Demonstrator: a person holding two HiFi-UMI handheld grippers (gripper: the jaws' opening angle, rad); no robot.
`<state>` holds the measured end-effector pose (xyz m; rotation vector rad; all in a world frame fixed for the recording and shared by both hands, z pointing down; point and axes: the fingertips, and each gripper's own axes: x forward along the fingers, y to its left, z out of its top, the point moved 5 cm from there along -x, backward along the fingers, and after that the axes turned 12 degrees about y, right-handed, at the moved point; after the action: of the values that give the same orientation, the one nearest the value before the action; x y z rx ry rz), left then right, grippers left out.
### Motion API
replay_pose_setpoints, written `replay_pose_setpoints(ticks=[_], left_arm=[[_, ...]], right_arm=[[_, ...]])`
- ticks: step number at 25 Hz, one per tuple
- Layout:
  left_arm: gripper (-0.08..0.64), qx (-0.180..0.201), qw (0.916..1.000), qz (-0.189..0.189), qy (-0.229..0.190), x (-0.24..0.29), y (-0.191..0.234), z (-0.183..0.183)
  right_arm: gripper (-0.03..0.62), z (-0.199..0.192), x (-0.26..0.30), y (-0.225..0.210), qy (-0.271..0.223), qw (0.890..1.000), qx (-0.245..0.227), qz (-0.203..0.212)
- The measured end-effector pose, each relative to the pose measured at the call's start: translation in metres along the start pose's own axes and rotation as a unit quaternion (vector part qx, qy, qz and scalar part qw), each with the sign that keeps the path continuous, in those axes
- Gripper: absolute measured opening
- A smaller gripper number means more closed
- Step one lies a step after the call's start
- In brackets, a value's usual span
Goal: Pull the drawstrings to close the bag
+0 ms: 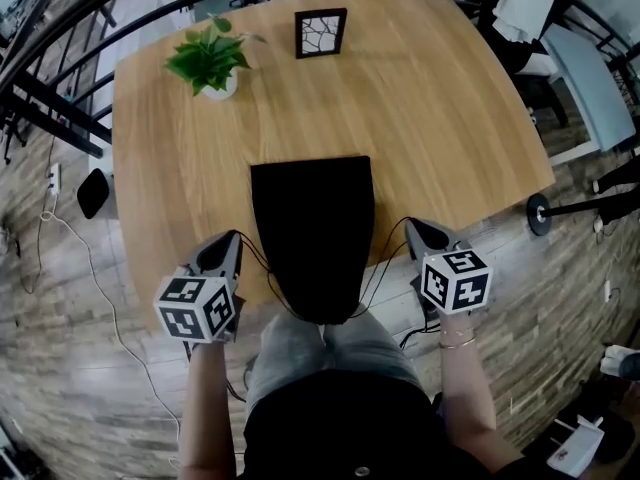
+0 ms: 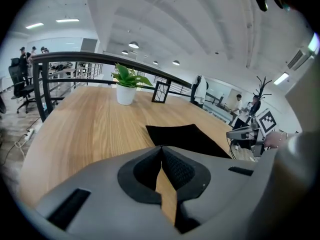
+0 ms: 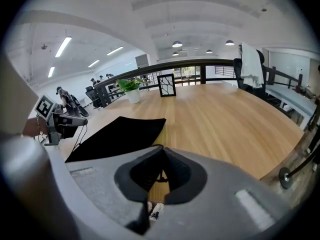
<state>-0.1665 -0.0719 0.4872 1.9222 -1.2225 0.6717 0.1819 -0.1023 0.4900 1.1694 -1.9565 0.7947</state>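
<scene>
Head view: a black bag (image 1: 312,233) lies flat on the table (image 1: 430,98), its near end hanging over the front edge toward the person. A plant (image 1: 212,60) and a frame (image 1: 321,32) stand well apart from it at the far side.

The left gripper (image 1: 238,236) sits just left of the bag and the right gripper (image 1: 408,222) just right of it. A thin left cord (image 1: 262,268) curves from the bag's near end up to the left jaw tips, and a right cord (image 1: 385,258) does the same on the other side.

In the left gripper view the jaws are pressed together at the tips, though the cord itself cannot be made out there. In the right gripper view the jaws are also together, with the dark right cord (image 3: 161,176) pinched between them.
</scene>
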Motion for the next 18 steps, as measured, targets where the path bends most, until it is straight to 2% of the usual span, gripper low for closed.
replay_pose_setpoints(ticks=[5,8,11,18], left_arm=[[0.015,0.009,0.9997,-0.007,0.020,0.009,-0.002,-0.005],[0.021,0.010,0.9994,-0.017,0.030,0.013,-0.004,-0.008],[0.112,0.013,0.9989,-0.022,0.039,0.016,-0.005,-0.010],[0.152,0.019,0.9986,-0.029,0.041,0.014,-0.011,-0.007]], right_arm=[[0.006,-0.008,0.011,0.005,0.027,1.000,-0.003,0.003],[0.045,-0.011,0.015,0.007,0.037,0.999,-0.002,0.012],[0.071,-0.012,0.015,0.007,0.039,0.999,-0.001,0.011],[0.095,-0.008,0.009,0.008,0.041,0.999,-0.012,0.015]])
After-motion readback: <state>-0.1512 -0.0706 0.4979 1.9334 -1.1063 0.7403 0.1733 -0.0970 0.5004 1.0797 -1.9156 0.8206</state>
